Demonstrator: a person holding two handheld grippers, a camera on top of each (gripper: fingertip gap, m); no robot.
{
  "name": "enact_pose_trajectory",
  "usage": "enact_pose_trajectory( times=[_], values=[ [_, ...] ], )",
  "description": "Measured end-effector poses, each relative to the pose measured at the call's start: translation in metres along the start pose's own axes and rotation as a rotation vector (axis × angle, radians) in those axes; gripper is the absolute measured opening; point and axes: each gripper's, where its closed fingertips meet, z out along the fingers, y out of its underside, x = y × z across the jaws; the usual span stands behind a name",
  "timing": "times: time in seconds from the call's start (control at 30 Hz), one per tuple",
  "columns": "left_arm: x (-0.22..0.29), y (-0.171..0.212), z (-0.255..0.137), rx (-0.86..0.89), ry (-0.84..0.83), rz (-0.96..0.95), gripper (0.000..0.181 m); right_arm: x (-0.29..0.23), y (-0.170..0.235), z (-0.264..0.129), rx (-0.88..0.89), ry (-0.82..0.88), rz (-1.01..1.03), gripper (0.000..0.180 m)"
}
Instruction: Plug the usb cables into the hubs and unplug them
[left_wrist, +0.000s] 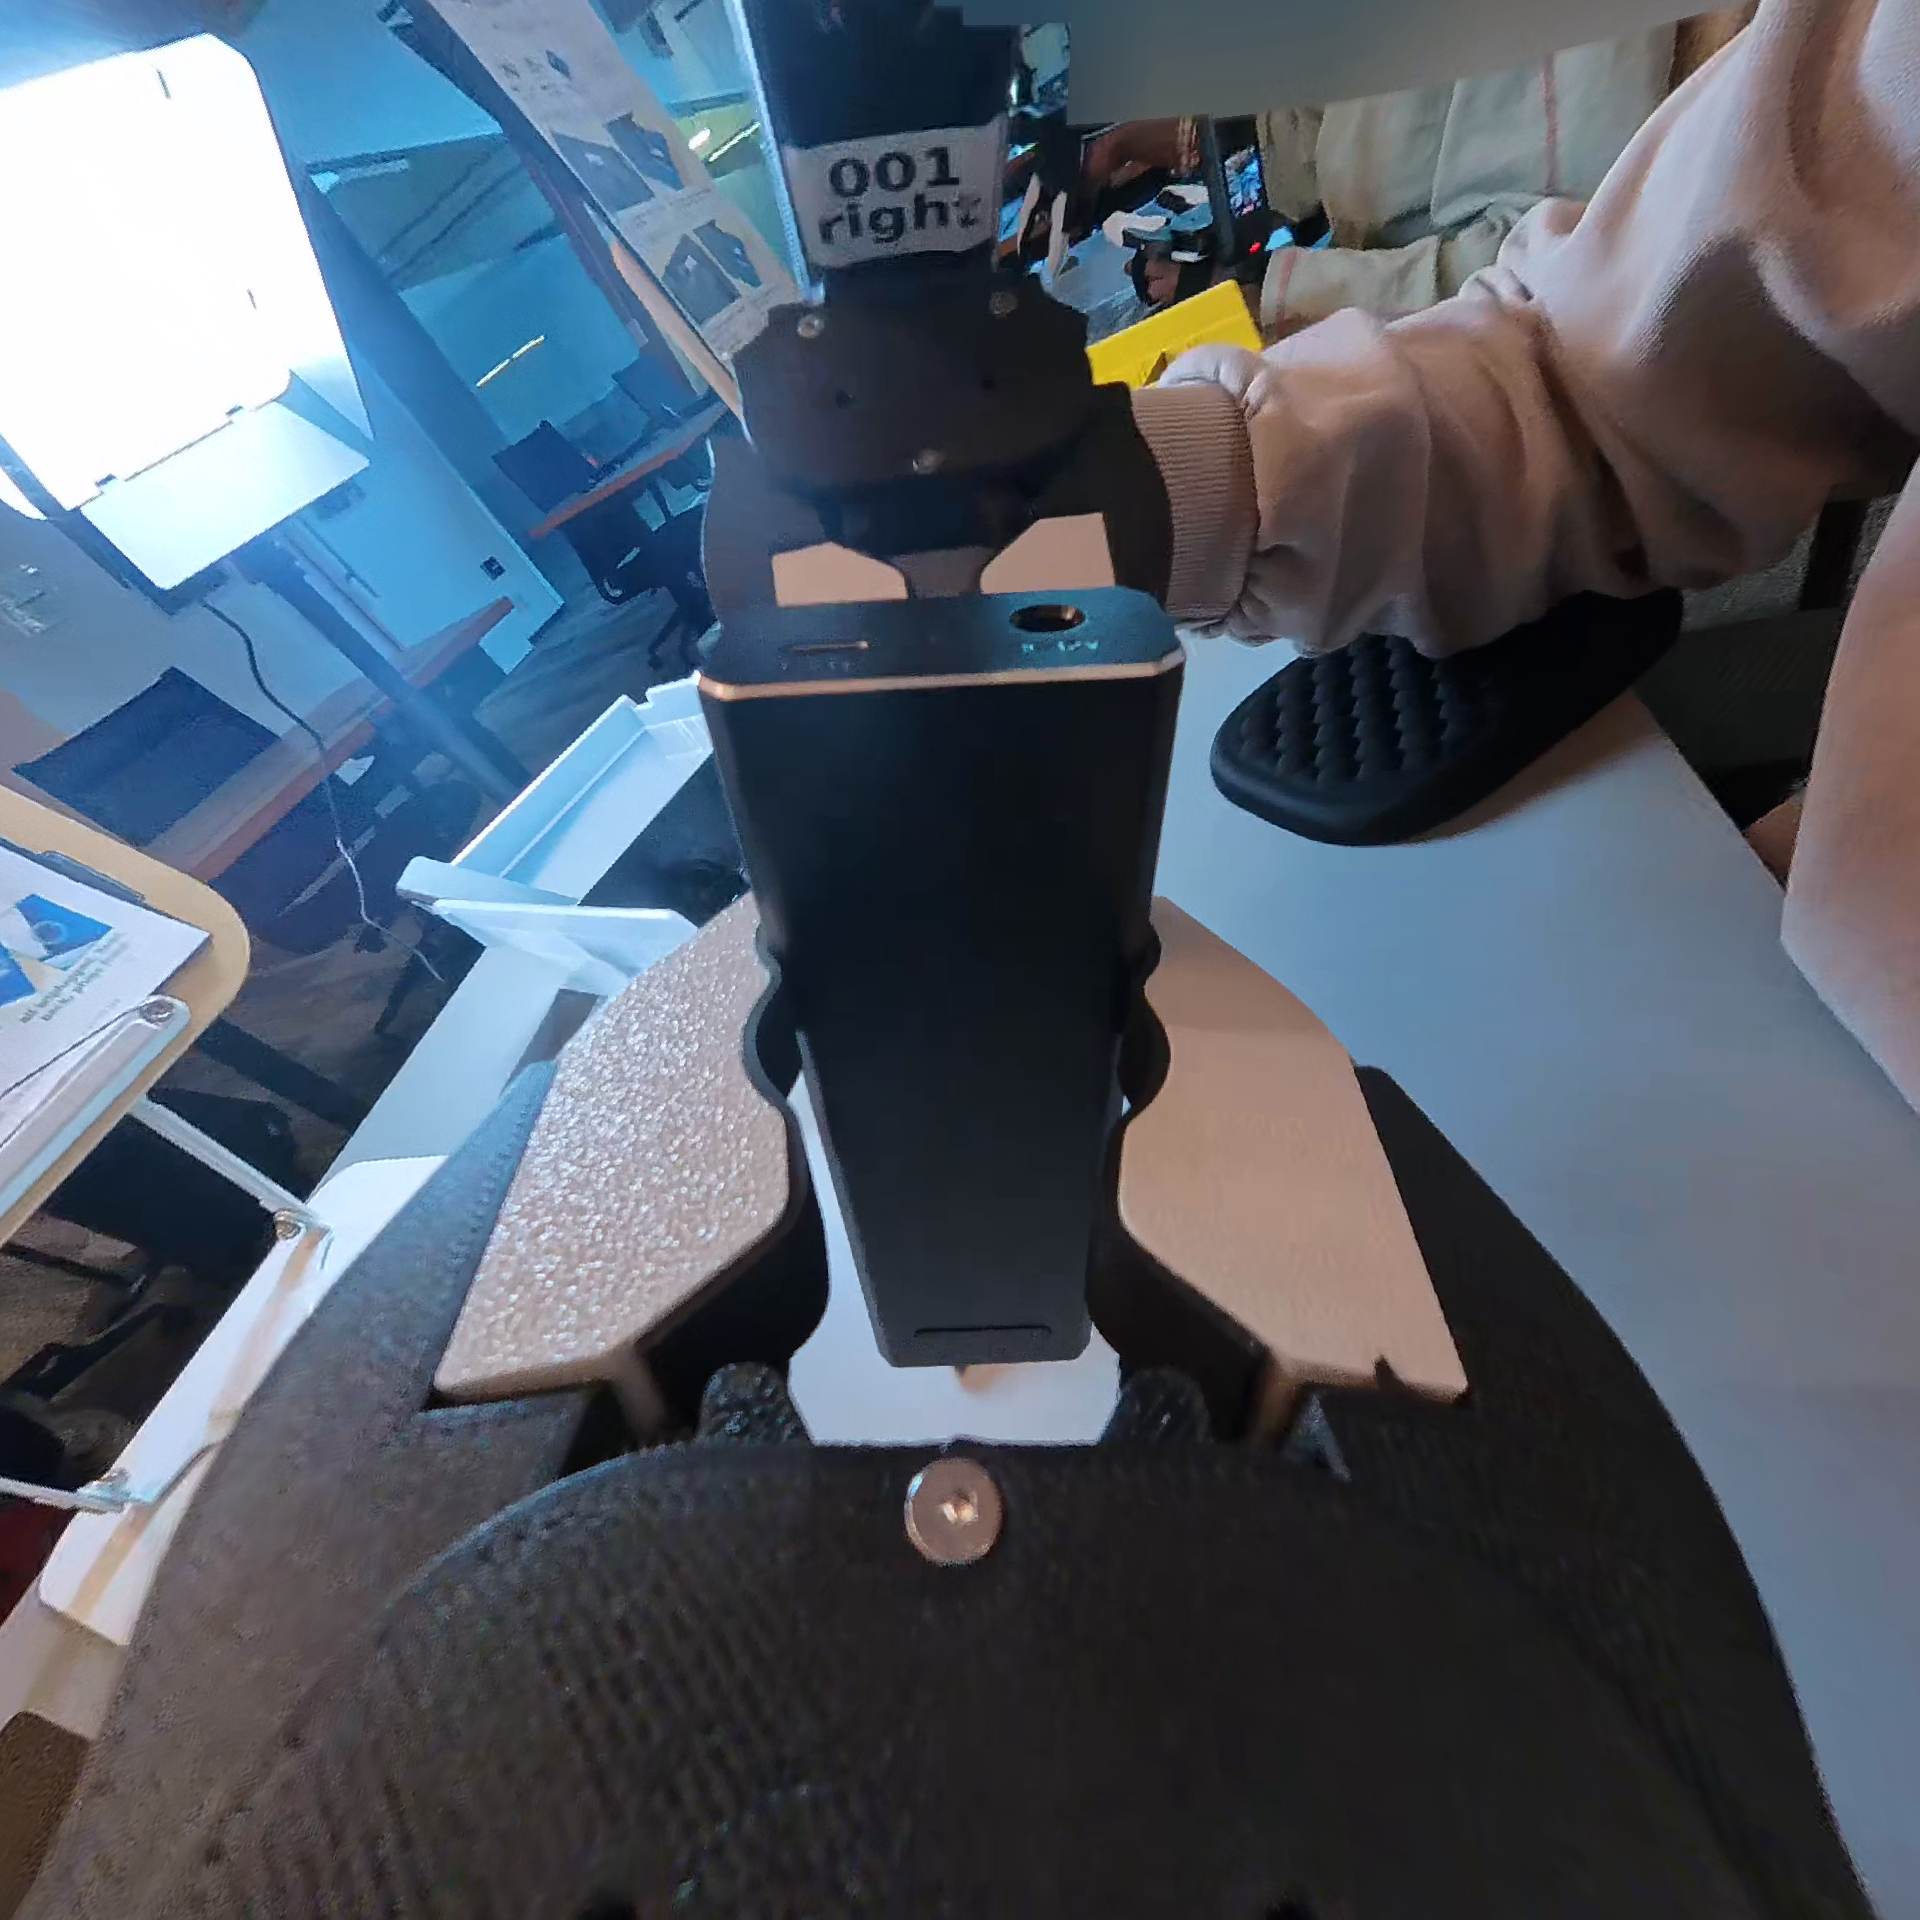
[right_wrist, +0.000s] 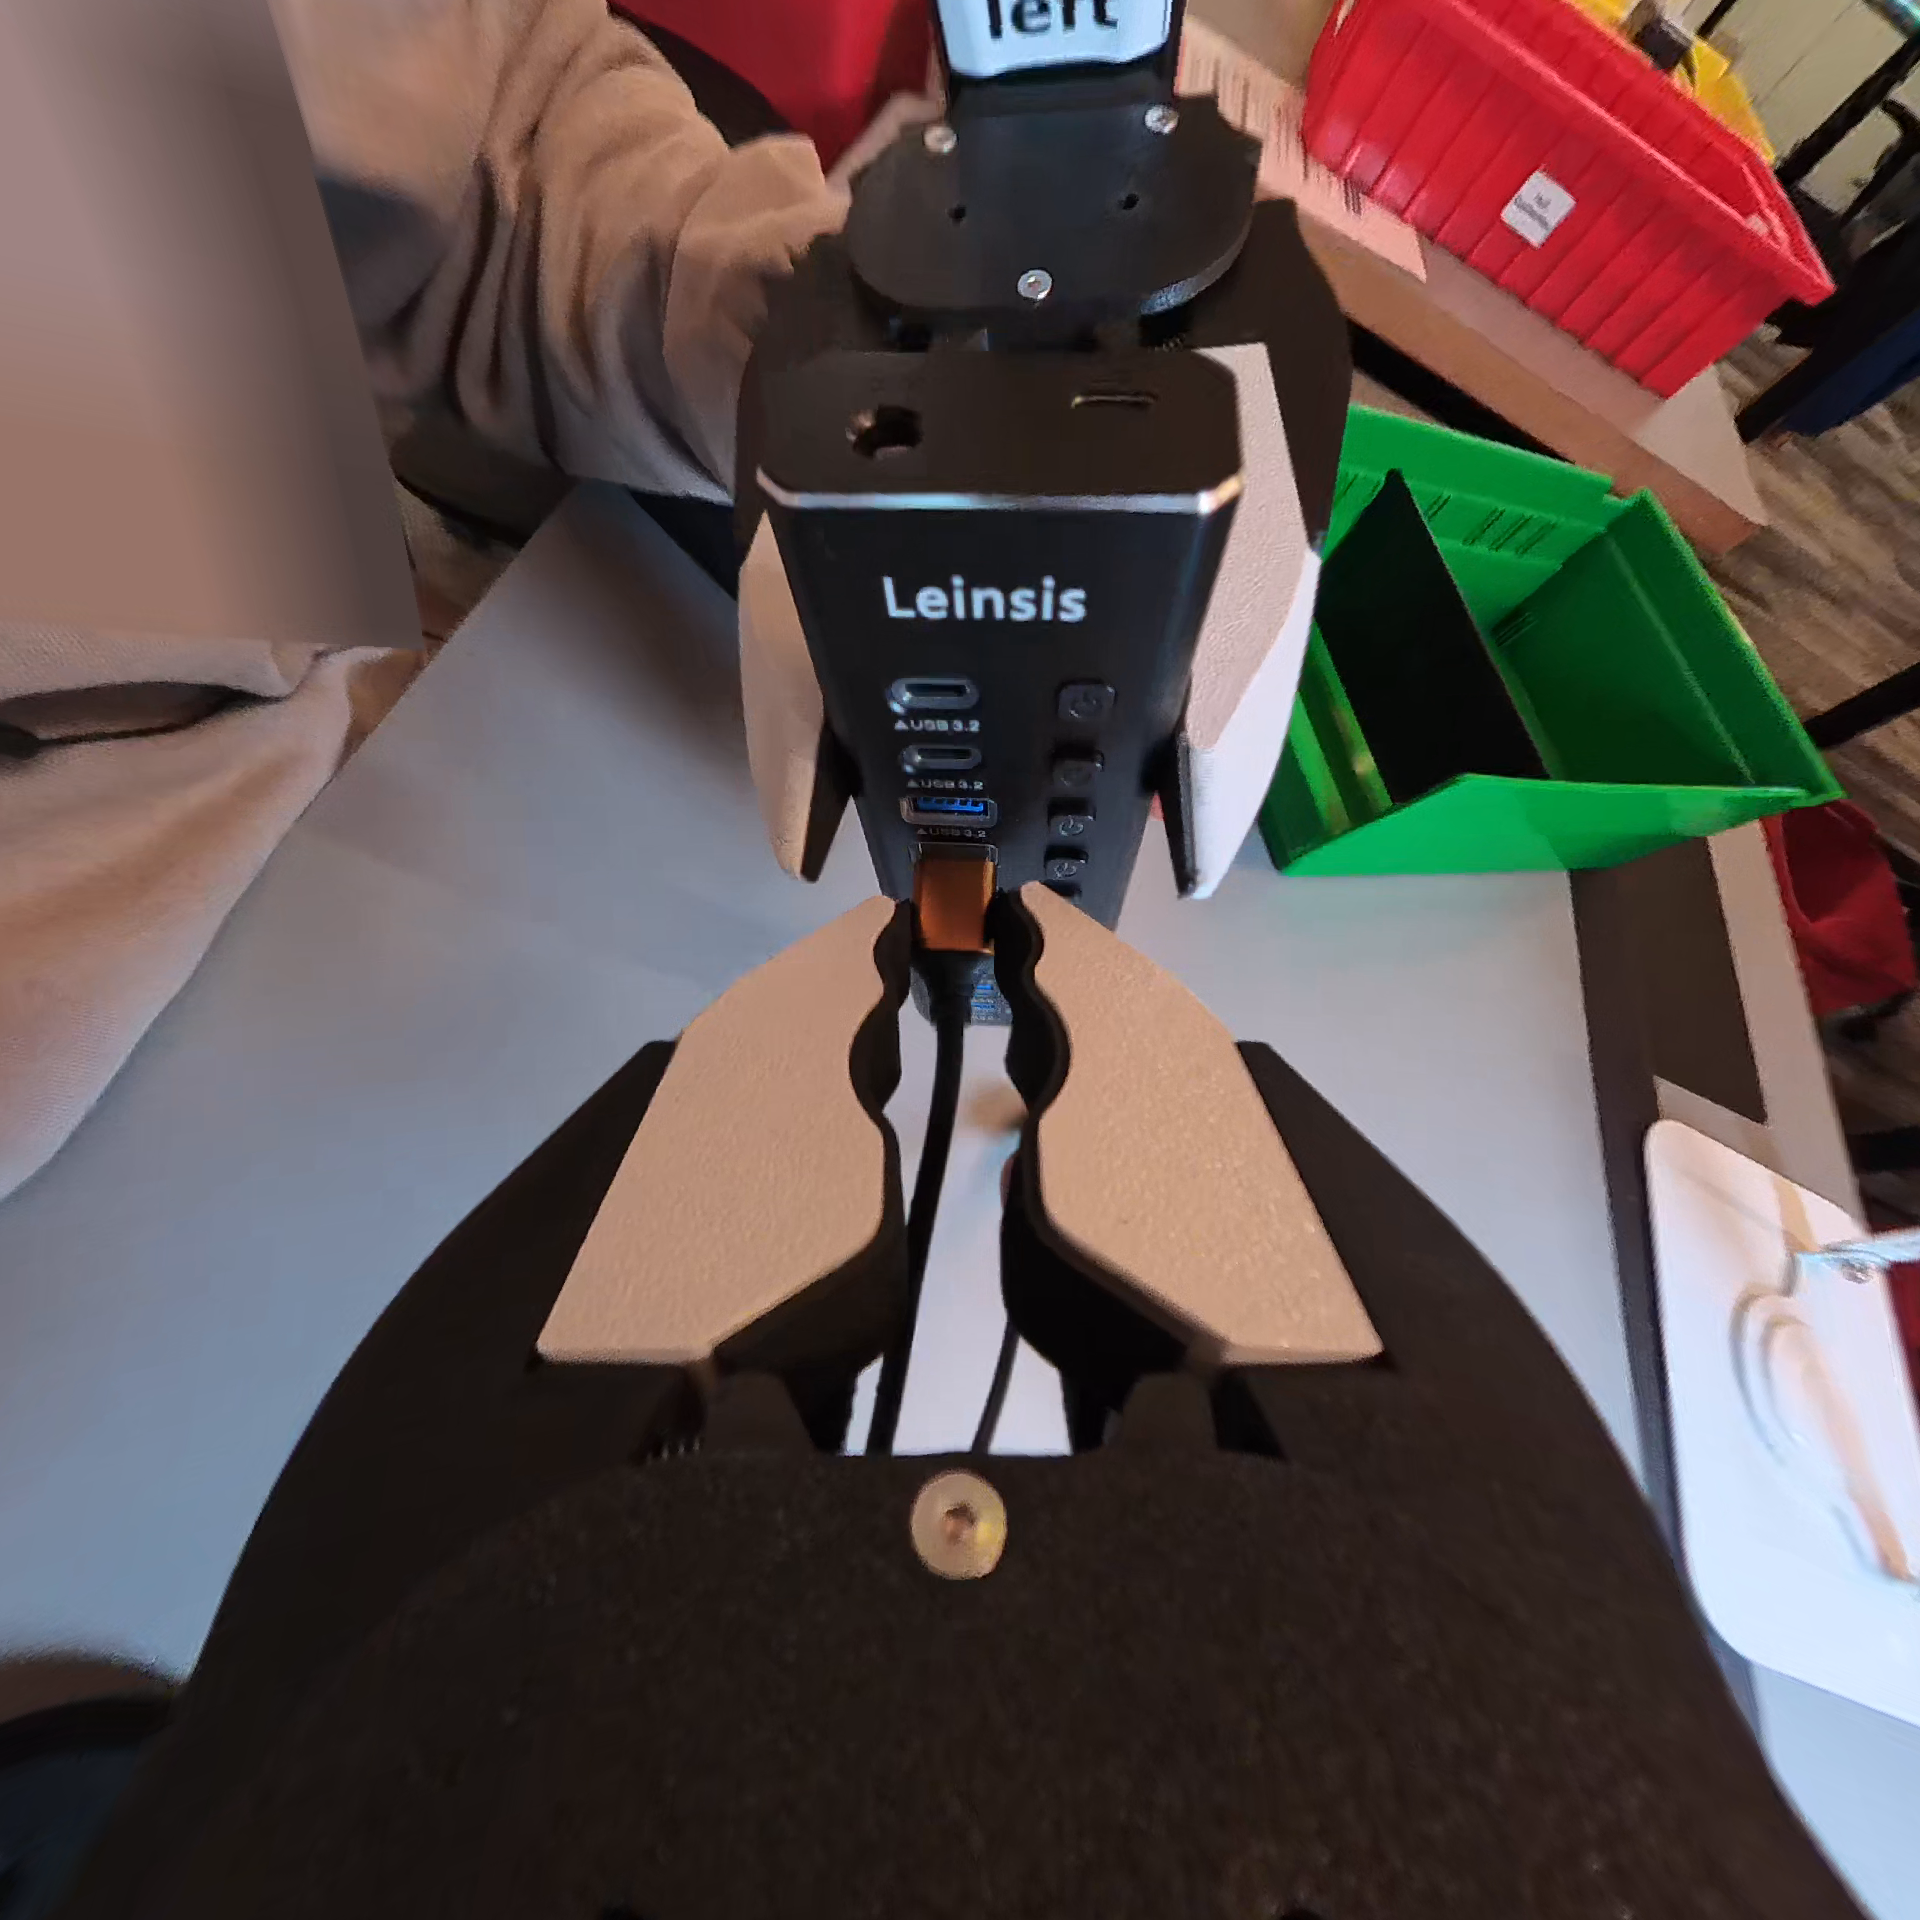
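A black USB hub (left_wrist: 935, 831) is held upright above the white table, clamped by its sides in my left gripper (left_wrist: 956, 956). In the right wrist view the hub's port face (right_wrist: 987, 623) shows, with my left gripper (right_wrist: 1003, 873) around it. An orange USB plug (right_wrist: 951, 904) sits in one of the lower ports, and its black cable (right_wrist: 930, 1164) runs back between my right fingers. My right gripper (right_wrist: 956, 914) is closed on the plug at its fingertips. It also shows beyond the hub in the left wrist view (left_wrist: 940, 571).
A green bin (right_wrist: 1538, 727) and a red bin (right_wrist: 1538, 156) stand to the right of the hub. A white tray (right_wrist: 1787, 1403) lies at the right table edge. A black ridged pad (left_wrist: 1434, 727) lies on the table (left_wrist: 1455, 1039). A person's sleeves are close. The tips of both grippers are at nearly the same place.
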Motion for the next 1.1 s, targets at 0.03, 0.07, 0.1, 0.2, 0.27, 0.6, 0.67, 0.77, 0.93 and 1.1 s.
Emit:
enact_pose_trajectory(
  times=[0.03, 0.07, 0.1, 0.2, 0.27, 0.6, 0.67, 0.77, 0.93, 1.1],
  values=[
    [-0.001, 0.002, -0.001, -0.001, 0.000, -0.004, 0.061, 0.001, 0.001, 0.002, -0.010, 0.020, -0.011, 0.016],
    [-0.001, 0.001, -0.001, 0.007, 0.008, -0.019, 0.061, 0.002, 0.001, 0.004, -0.003, 0.028, -0.011, 0.016],
    [-0.002, -0.001, -0.002, 0.022, 0.012, -0.033, 0.061, 0.002, 0.001, 0.005, -0.003, 0.031, -0.008, 0.017],
    [-0.003, -0.002, -0.004, 0.025, 0.009, -0.030, 0.061, 0.003, 0.005, 0.010, -0.024, 0.053, -0.025, 0.020],
    [-0.003, -0.002, -0.005, 0.033, 0.010, -0.039, 0.061, 0.004, 0.000, 0.009, 0.004, 0.069, -0.049, 0.020],
    [-0.003, 0.004, -0.004, -0.011, 0.013, -0.025, 0.061, 0.005, -0.003, 0.010, 0.034, 0.077, -0.058, 0.016],
    [-0.004, 0.001, -0.006, -0.006, 0.010, -0.034, 0.061, 0.006, -0.007, 0.009, 0.086, 0.053, -0.032, 0.016],
    [-0.004, -0.003, -0.006, 0.010, 0.009, -0.044, 0.061, 0.004, -0.009, 0.006, 0.110, 0.023, -0.022, 0.016],
    [-0.003, -0.006, -0.003, 0.018, -0.004, -0.030, 0.061, 0.002, -0.008, 0.000, 0.120, 0.005, -0.015, 0.016],
    [-0.004, -0.013, -0.003, 0.042, -0.017, -0.035, 0.061, 0.003, -0.012, -0.007, 0.127, 0.002, -0.019, 0.016]
  ],
)
